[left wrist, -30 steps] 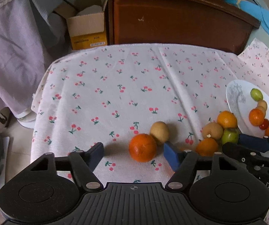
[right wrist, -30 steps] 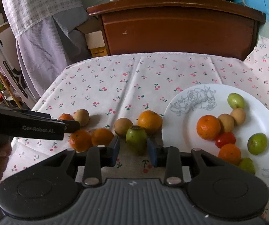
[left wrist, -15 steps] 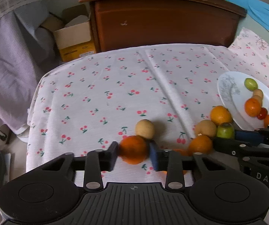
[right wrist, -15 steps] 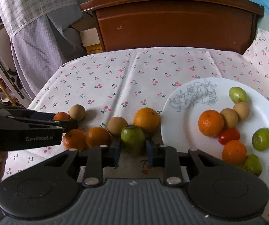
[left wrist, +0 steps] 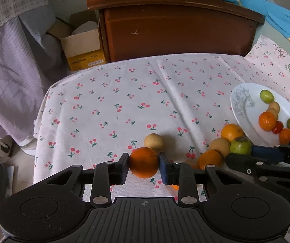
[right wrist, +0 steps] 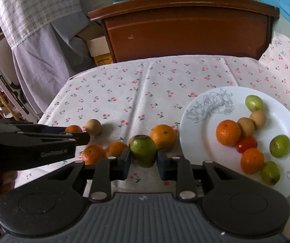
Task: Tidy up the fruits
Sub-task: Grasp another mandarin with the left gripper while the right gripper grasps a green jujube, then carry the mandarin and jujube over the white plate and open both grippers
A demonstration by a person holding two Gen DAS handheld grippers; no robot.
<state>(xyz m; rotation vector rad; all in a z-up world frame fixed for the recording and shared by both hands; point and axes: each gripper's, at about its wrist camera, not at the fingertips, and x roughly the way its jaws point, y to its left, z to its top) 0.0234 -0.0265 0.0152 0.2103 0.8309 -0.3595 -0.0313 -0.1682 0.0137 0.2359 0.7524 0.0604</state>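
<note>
Nearest in the left wrist view, the left gripper (left wrist: pixel 143 167) has its two blue-padded fingers pressed against the sides of a round, dimpled orange (left wrist: pixel 143 162), holding it low over the cherry-printed cloth (left wrist: pixel 124 105) that covers the worktop. Just behind that orange sits a small, smooth tan fruit (left wrist: pixel 153 141), touching or nearly touching it.

In the right wrist view, the right gripper (right wrist: pixel 143 163) is clamped on a green fruit (right wrist: pixel 143 150), oval and matte with a dark, sunken top. Two small tangerines (right wrist: pixel 104 151) lie side by side just to its left on the cloth, and a larger, pebbled orange (right wrist: pixel 163 137) sits close behind it on the right, just beside the rim of the white plate (right wrist: pixel 197 133).

The plate is glossy and round, with a grey line-drawn flower on its far-left part. On it rest a tangerine (right wrist: pixel 228 132), two tan round fruits (right wrist: pixel 252 121), a shiny red tomato (right wrist: pixel 246 144), another small orange fruit (right wrist: pixel 252 160) and three green fruits (right wrist: pixel 279 146).

Farther back the cloth shows soft creases running away from the cameras. Beyond its edge stands a dark brown wooden headboard (right wrist: pixel 185 26) with a curved top rail, and to the left an open cardboard box (left wrist: pixel 84 46) and pale lilac ribbed fabric (left wrist: pixel 7 64) hanging down.
</note>
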